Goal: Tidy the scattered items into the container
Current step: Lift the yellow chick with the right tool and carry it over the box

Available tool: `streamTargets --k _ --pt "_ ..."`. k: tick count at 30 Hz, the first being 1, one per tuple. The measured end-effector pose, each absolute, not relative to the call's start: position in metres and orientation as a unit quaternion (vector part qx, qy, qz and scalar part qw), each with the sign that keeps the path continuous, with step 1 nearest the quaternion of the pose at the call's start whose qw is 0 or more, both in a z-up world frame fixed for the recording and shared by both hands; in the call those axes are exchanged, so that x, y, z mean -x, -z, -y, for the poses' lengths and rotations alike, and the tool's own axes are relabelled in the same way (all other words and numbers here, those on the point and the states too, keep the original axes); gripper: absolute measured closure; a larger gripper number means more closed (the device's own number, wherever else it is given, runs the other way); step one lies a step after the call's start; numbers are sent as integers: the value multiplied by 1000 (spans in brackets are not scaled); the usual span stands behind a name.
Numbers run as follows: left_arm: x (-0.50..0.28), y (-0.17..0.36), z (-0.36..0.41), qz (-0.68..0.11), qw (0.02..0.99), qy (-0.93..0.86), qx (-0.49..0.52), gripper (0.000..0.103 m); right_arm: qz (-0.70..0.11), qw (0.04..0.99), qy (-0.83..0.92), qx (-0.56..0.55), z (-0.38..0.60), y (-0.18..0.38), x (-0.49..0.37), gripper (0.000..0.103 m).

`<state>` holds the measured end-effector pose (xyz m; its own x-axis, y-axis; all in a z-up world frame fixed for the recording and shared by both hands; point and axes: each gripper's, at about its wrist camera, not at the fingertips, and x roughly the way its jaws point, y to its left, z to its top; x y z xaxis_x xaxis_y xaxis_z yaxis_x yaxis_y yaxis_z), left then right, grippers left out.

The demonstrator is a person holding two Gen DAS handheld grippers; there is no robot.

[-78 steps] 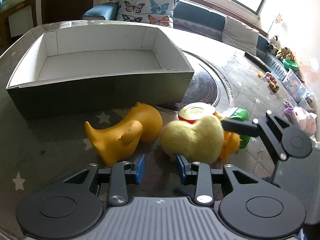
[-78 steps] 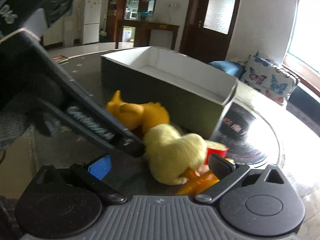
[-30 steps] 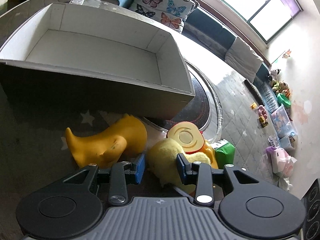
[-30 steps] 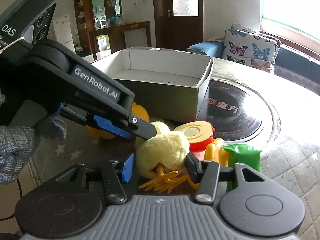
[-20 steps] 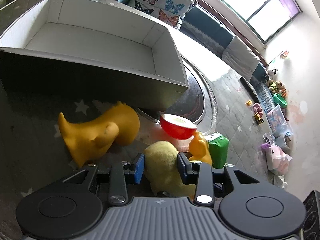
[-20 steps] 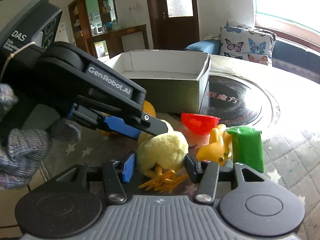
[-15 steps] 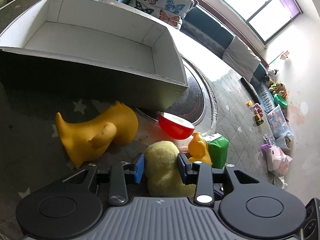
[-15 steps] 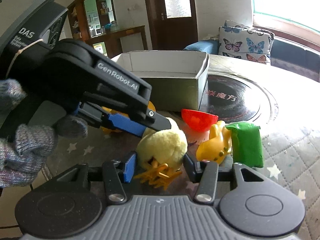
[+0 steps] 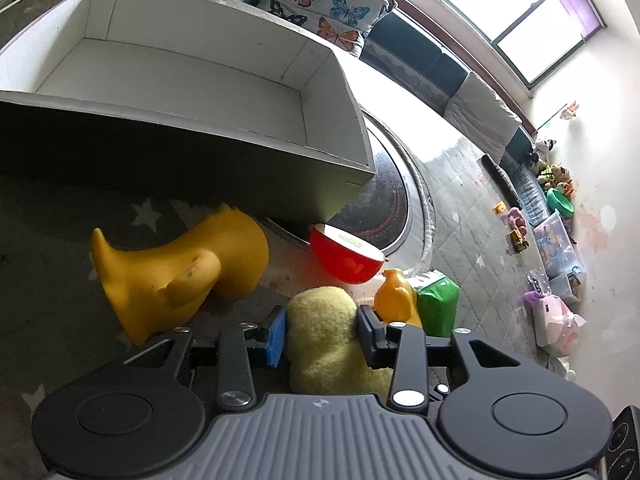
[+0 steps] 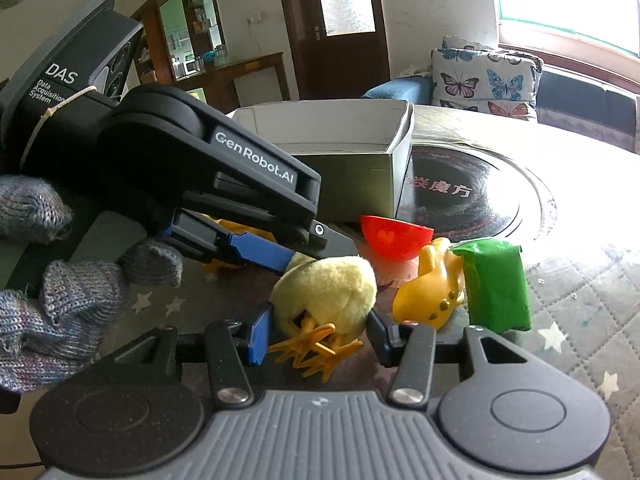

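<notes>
A yellow plush chick (image 9: 320, 320) (image 10: 332, 288) with orange feet sits between both pairs of jaws. My left gripper (image 9: 322, 332) is closing, and its blue pads touch the chick's sides. From the other side, my right gripper (image 10: 320, 340) is shut on the chick's lower body. Behind them stands the empty grey box (image 9: 160, 152) (image 10: 352, 176). A large orange rubber duck (image 9: 180, 272) lies on its side at the left. A red bowl (image 9: 348, 256) (image 10: 394, 240), a small orange duck (image 9: 394, 296) (image 10: 432, 292) and a green packet (image 9: 438, 304) (image 10: 496, 284) lie just past the chick.
A gloved hand (image 10: 60, 300) holds the left gripper. A black round turntable (image 10: 472, 192) lies beside the box on the star-patterned cloth. A sofa with butterfly cushions (image 9: 320, 0) runs behind the table, and toys (image 9: 552, 240) lie on the floor at the far right.
The chick has come deeper between the left jaws. The red bowl has tipped from facing the camera onto its side, uncovering the small orange duck and the green packet.
</notes>
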<state>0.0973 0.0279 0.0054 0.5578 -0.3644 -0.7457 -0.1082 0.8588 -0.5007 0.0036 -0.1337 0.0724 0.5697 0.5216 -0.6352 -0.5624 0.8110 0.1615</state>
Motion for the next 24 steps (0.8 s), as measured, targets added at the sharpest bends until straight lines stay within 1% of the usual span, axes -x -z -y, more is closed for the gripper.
streamTargets --k 4,8,14,19,24 --pt "-91 -21 -29 -444 857 77 251 63 -335 890 -309 30 131 -83 1 53" --pt "-92 -45 -35 -409 876 77 245 63 -303 899 -314 34 124 -102 -4 53" --pt "-118 -77 -49 -363 900 66 233 63 -256 911 -321 40 103 -127 -28 53" --pt "-156 -85 -64 -346 907 55 235 63 -239 916 -321 36 81 -136 -68 53" --pt "-195 -76 -74 -352 906 47 232 63 -251 914 -316 30 63 -132 -105 53"
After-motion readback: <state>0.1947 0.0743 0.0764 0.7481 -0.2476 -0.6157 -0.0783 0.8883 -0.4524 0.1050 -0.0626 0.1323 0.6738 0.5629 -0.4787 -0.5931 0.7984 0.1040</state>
